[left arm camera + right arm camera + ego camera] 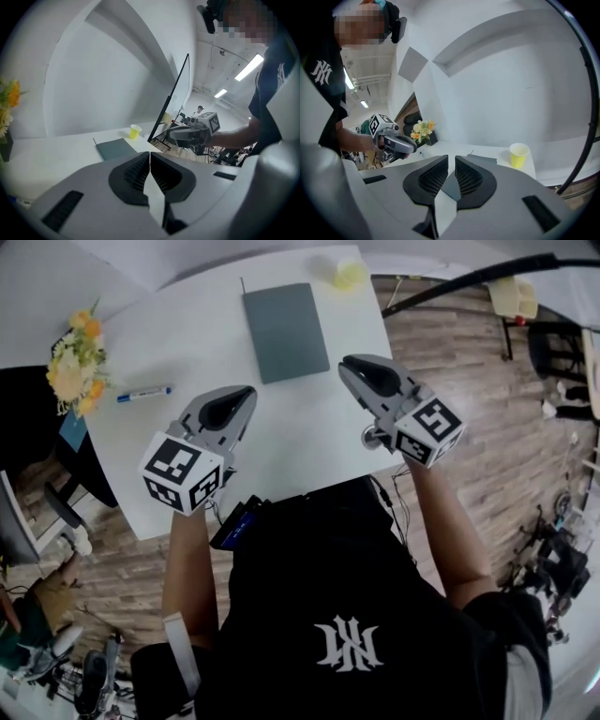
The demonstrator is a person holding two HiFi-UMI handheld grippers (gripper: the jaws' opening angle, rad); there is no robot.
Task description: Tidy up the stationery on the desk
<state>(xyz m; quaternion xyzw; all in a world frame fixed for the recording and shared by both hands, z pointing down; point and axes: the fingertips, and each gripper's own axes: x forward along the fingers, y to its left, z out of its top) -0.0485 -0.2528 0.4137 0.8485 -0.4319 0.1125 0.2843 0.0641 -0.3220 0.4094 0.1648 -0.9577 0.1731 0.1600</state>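
A dark grey notebook (281, 329) lies on the white desk (178, 474) toward its far side. A blue-and-white pen (142, 393) rests near the desk's left edge. My left gripper (246, 393) hovers over the near part of the desk, below and left of the notebook; its jaws are shut with nothing between them (150, 153). My right gripper (349, 365) hangs just right of the notebook's near corner. Only a thin slit shows between its jaws, which hold nothing (451, 158). From both gripper views the notebook (115, 148) (480, 159) lies ahead.
A yellow paper cup (349, 275) stands at the desk's far edge. A bunch of orange and white flowers (77, 362) sits at the left corner. A black pole (469, 277) slants past the right side. Wooden floor and cluttered gear surround the desk.
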